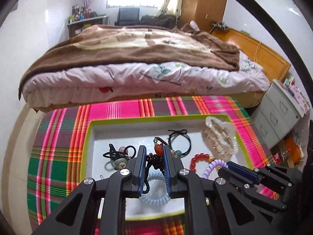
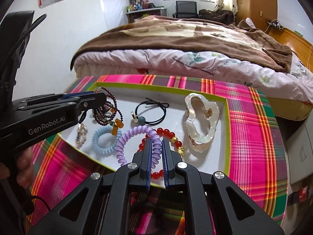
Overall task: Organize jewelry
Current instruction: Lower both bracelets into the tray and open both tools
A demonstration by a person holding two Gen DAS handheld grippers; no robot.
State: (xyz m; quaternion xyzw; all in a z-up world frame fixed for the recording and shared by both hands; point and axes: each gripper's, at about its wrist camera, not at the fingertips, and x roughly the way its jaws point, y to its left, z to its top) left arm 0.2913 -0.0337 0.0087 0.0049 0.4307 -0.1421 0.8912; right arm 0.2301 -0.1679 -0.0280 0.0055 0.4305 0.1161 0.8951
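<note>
So, from the left wrist camera, the left gripper is seen clamped on one dark red bead necklace, which hangs between its pads over the white tray. Just below the fingers one pale blue coil tie is spotted, and off to the right one black cord bracelet, one red bead bracelet and one clear hair claw. A small bundle of black hair ties is parked to the left.

From the right wrist camera, the right gripper is seen pinched on one purple coil tie, lifted a bit above the tray. One red bead bracelet is found right under the fingers, and one sparkly clip far left on the tray.
</note>
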